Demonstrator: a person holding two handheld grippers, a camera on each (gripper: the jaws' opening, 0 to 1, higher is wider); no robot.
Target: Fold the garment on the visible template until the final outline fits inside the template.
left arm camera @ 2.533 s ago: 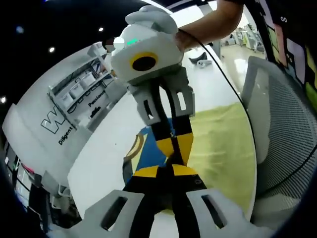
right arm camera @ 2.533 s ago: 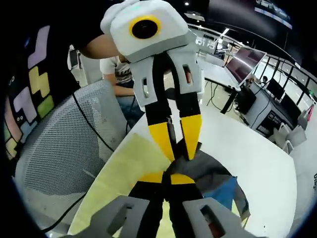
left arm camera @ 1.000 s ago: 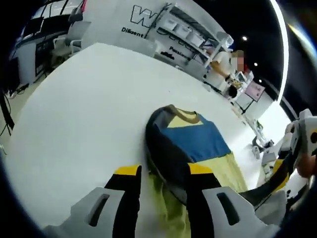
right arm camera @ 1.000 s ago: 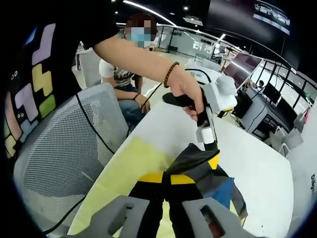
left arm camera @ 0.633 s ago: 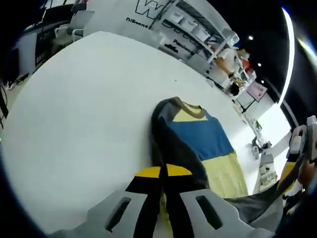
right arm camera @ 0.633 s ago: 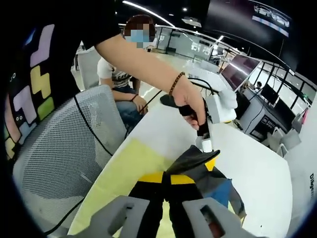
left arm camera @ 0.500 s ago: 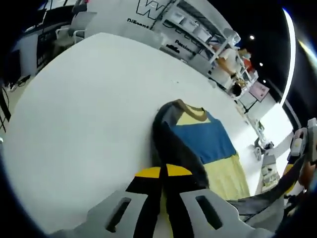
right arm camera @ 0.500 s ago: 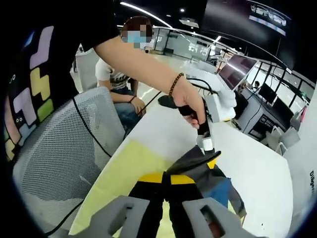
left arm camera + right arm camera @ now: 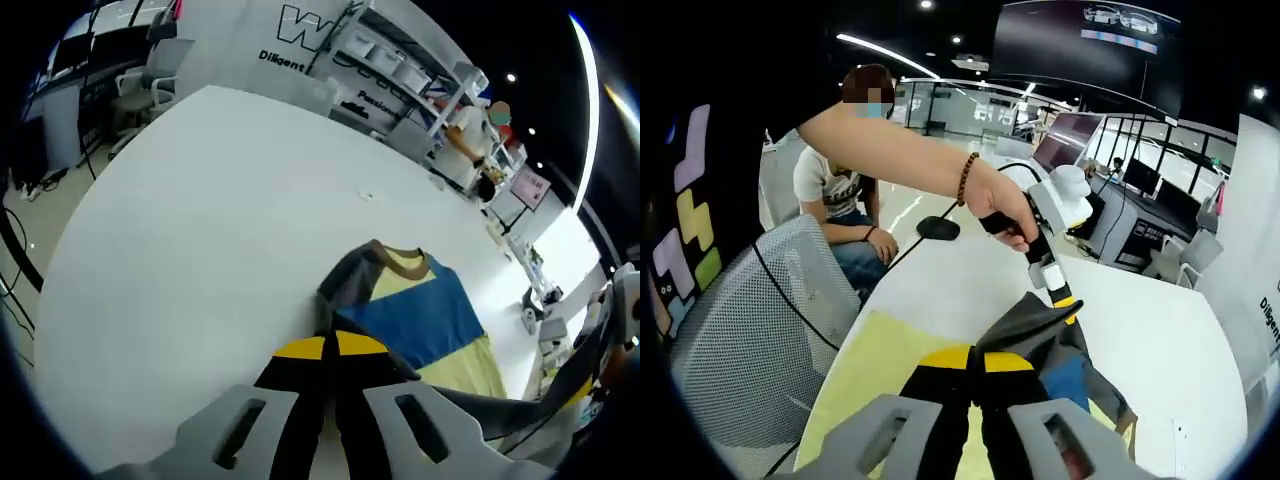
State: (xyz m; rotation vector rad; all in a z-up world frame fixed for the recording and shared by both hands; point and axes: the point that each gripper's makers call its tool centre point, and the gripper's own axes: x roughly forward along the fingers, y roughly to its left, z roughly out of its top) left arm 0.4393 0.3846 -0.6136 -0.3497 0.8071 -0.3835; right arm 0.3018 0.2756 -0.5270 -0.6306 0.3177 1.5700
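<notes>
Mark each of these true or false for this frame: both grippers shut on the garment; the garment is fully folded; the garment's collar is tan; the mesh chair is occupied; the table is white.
1. Both the left gripper and the right gripper are shut on the garment. True.
2. The garment is fully folded. False: part is lifted off the yellow template.
3. The garment's collar is tan. True.
4. The mesh chair is occupied. False: it is empty; a seated person is behind it.
5. The table is white. True.
</notes>
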